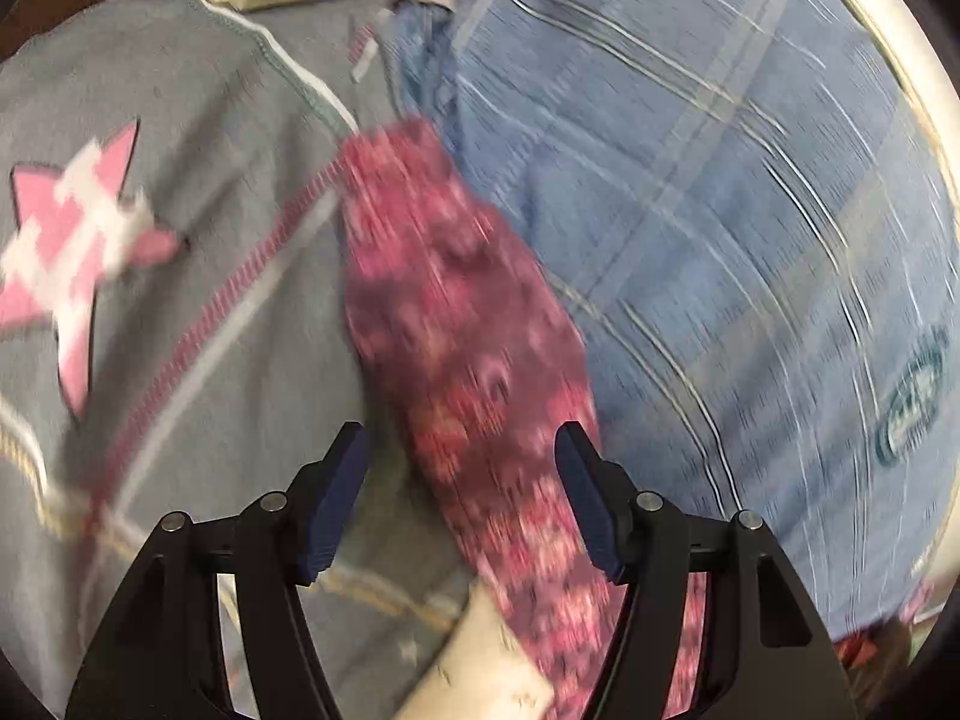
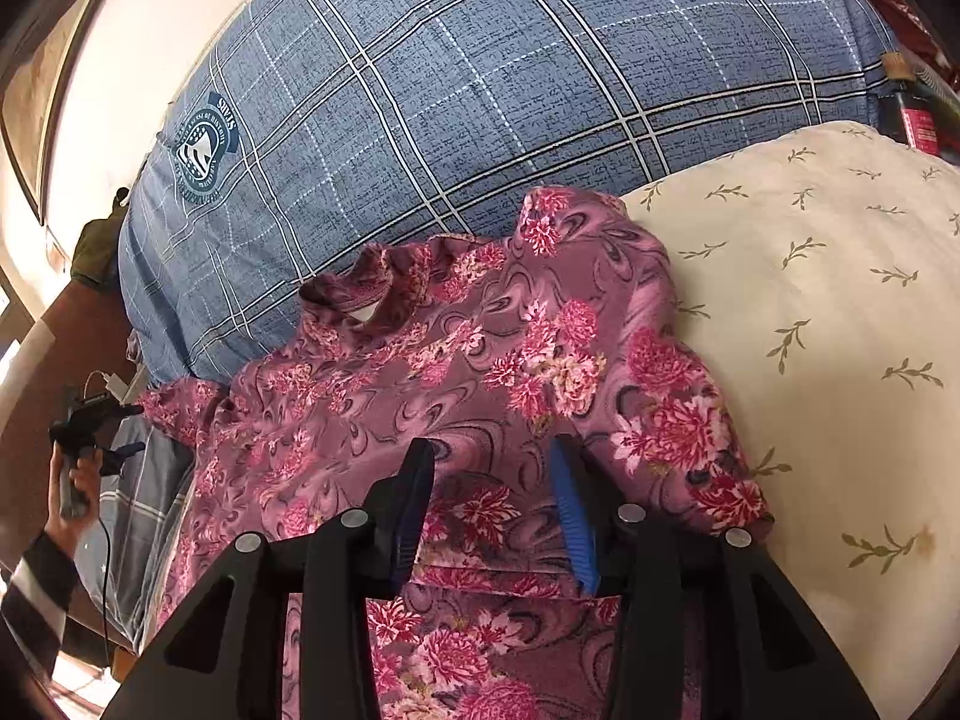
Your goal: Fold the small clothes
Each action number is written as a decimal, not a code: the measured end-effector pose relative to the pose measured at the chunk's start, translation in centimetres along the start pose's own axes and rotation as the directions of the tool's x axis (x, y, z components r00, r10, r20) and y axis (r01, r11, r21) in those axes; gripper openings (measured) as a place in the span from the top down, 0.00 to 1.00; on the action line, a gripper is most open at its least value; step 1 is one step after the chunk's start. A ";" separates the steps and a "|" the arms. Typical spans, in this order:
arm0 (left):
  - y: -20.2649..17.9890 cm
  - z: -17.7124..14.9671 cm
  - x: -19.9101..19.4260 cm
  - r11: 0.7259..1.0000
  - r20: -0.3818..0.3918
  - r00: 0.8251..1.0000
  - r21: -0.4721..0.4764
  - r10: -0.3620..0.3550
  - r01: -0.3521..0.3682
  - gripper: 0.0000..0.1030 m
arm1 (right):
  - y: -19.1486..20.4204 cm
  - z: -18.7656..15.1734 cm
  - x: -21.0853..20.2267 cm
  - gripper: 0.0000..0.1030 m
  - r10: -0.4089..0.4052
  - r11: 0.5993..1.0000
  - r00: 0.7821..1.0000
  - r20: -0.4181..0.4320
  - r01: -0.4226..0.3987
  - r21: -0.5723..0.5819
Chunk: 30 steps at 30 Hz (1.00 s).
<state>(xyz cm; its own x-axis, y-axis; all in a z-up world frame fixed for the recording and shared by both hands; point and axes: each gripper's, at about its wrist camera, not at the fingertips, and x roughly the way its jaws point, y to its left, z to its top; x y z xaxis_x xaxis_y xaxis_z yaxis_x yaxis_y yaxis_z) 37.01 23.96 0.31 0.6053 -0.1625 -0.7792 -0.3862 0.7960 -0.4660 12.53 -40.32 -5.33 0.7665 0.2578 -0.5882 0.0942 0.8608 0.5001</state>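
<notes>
1. The left gripper [image 1: 459, 450] angles down, jaws apart and empty, over a sleeve of the floral garment [image 2: 480, 372].
2. The right gripper [image 2: 492, 468] tilts down, jaws parted, pads off the cloth.
3. The garment lies across the plaid quilt [image 2: 480, 90] and cream pillow [image 2: 840, 300].

A: What fills the upper frame?
B: A blue plaid quilt [image 2: 480, 90], with a cream leaf-print pillow [image 2: 840, 330] at right.
A: And the left edge?
B: A pale wall [image 2: 120, 48] and brown wooden frame [image 2: 78, 324], warmly lit.
</notes>
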 end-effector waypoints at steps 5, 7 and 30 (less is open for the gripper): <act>0.8 2.2 2.7 0.999 0.024 0.999 -0.041 0.024 -0.023 0.38 | -0.3 0.0 -0.1 0.59 0.021 1.000 1.000 0.007 -0.021 0.015; 0.9 2.6 3.7 0.998 0.020 0.999 -0.046 0.037 -0.036 0.38 | -0.4 0.0 -0.1 0.59 0.025 1.000 1.000 0.008 -0.025 0.016; -10.5 -10.3 -13.0 0.940 0.183 0.978 0.341 -0.097 0.029 0.98 | -1.0 -0.1 -0.3 0.59 0.079 0.996 0.996 0.030 -0.080 0.048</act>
<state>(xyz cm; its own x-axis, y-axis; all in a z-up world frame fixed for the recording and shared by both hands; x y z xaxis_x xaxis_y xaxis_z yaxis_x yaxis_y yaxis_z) 25.99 11.69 10.99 0.7568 -0.1294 -0.6406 -0.1082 0.9419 -0.3181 12.15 -41.23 -5.68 0.7902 0.3114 -0.5279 0.0632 0.8153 0.5755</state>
